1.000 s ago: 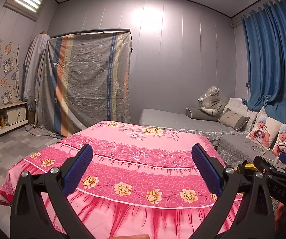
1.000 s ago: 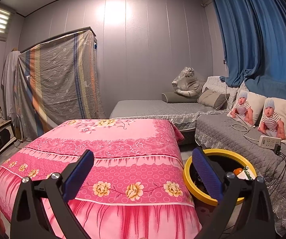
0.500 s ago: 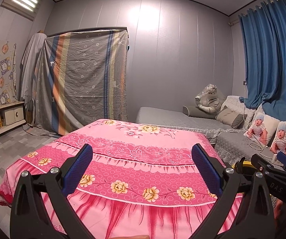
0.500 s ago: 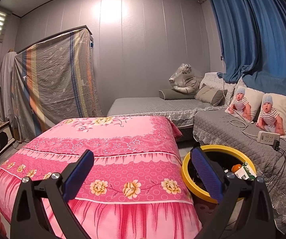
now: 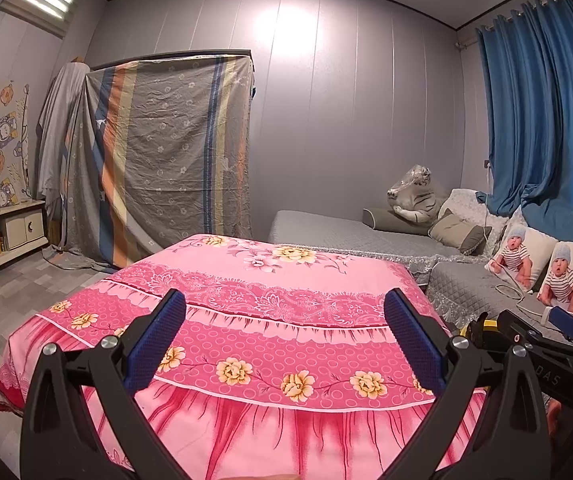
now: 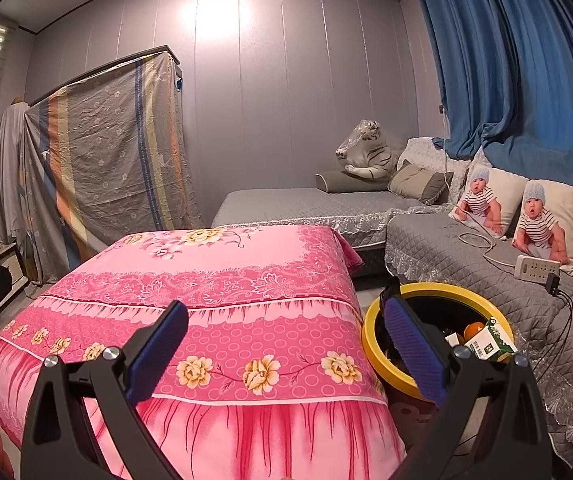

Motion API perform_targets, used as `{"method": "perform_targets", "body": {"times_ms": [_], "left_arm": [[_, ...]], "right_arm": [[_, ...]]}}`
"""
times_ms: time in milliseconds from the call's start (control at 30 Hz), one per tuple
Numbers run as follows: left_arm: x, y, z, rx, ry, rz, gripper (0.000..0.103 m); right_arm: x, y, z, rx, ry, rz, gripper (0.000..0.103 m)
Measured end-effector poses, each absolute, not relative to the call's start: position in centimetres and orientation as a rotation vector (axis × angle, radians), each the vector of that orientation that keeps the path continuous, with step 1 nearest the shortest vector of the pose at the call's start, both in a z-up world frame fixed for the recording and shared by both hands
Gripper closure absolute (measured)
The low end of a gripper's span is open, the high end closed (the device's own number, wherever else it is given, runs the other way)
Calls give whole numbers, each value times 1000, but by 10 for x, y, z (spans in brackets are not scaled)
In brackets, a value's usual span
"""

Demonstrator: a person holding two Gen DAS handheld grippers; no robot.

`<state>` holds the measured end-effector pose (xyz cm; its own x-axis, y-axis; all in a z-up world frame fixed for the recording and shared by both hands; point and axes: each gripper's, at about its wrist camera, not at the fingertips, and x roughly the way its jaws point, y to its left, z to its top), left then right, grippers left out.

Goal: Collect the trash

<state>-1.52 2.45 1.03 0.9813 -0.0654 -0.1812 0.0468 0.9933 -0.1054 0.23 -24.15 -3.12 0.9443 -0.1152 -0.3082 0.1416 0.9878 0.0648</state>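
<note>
A yellow-rimmed trash bin point(image 6: 370, 332) stands on the floor right of the pink-covered table point(image 6: 222, 280). Inside it lie a green-and-white carton point(image 6: 492, 340), an orange item point(image 6: 474, 327) and other scraps. My right gripper point(image 6: 284, 350) is open and empty, its right finger in front of the bin's left rim. My left gripper point(image 5: 284, 346) is open and empty above the table's near edge point(image 5: 270, 344). In the left wrist view the right gripper's body point(image 5: 542, 344) hides most of the bin point(image 5: 488, 324). No loose trash shows on the table.
A grey sofa point(image 6: 466, 252) with baby-print pillows point(image 6: 526, 212), a power strip point(image 6: 536, 268) and cables runs behind and right of the bin. A grey daybed point(image 6: 298, 204) with a toy tiger point(image 6: 366, 152) is behind. A draped wardrobe point(image 5: 158, 152) and low cabinet point(image 5: 2, 232) stand left.
Both grippers have tilted downward a little, so the room sits higher in both views. Both stay open and empty.
</note>
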Motion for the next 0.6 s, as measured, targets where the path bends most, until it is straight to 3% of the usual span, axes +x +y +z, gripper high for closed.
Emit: {"method": "perform_targets", "body": {"times_ms": [600], "left_arm": [[-11, 23, 7, -104, 206, -74, 8]], "right_arm": [[5, -244, -37, 100, 324, -141, 8]]}}
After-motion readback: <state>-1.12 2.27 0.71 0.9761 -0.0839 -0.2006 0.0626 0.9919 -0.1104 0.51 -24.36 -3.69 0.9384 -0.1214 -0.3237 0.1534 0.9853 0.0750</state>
